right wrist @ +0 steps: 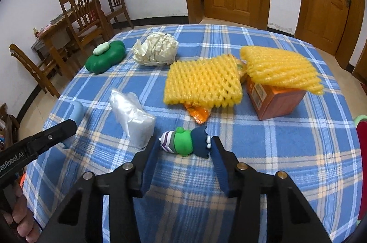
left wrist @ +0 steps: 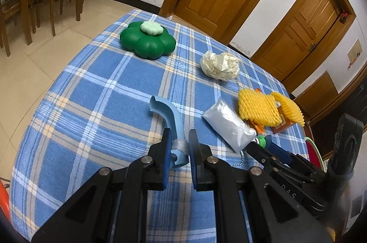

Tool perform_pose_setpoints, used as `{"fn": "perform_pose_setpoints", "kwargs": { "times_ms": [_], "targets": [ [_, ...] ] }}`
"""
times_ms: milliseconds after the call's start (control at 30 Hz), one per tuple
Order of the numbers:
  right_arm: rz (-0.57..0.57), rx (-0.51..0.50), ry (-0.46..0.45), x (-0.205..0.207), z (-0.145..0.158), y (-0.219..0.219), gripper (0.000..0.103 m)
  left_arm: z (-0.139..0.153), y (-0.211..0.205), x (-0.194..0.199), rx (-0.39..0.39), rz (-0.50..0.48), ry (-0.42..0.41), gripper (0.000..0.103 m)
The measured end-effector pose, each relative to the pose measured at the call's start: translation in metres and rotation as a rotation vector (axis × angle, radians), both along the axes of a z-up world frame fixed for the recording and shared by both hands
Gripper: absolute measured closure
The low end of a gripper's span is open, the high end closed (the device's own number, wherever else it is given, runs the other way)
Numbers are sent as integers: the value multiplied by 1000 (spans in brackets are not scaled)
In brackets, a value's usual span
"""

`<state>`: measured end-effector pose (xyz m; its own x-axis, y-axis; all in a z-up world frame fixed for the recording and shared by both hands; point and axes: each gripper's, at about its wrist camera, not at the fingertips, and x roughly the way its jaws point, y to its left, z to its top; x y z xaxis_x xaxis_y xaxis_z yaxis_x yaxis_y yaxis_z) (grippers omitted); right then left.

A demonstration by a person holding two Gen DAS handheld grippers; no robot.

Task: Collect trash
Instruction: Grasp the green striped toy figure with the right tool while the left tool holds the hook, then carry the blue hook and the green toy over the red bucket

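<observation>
Blue plaid cloth (right wrist: 263, 151) covers a round table with wooden doors and chairs behind. At its near edge the left gripper (left wrist: 180, 142) is clamped on a curved light-blue plastic handle (left wrist: 170, 119). Just right of the handle lies a folded clear plastic bag (left wrist: 228, 126). The right gripper (right wrist: 184, 145) brackets a small green-and-navy toy figure (right wrist: 185, 143), its pads touching the toy's ends. Beyond the bag lie yellow foam fruit nets (right wrist: 204, 84) and crumpled cream paper (right wrist: 156, 49).

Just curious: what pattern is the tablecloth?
Blue plaid tablecloth with white and tan stripes; clearest in the right wrist view.
</observation>
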<state>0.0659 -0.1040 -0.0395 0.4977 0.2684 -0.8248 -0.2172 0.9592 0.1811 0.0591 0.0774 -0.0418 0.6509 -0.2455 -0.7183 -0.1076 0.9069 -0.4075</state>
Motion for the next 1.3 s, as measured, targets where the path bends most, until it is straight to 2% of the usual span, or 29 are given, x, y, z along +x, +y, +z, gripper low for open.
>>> {"fn": "perform_pose_setpoints", "kwargs": {
  "times_ms": [367,767,1067,1300],
  "targets": [
    [-43,57,-11,-23,15,-27,56,10,-12,-8,9,-23,-15,89],
    [-134,99,-85,-52,47,-71,56,30,-35,-18,27,-68,-54,89],
    [-215,122,-148,-76,74,-110,56,48,-60,-27,38,-124,-89,89],
    [-289,130,-183,-91,89,-146,56,61,-85,-30,17,-198,-105,89]
  ]
}}
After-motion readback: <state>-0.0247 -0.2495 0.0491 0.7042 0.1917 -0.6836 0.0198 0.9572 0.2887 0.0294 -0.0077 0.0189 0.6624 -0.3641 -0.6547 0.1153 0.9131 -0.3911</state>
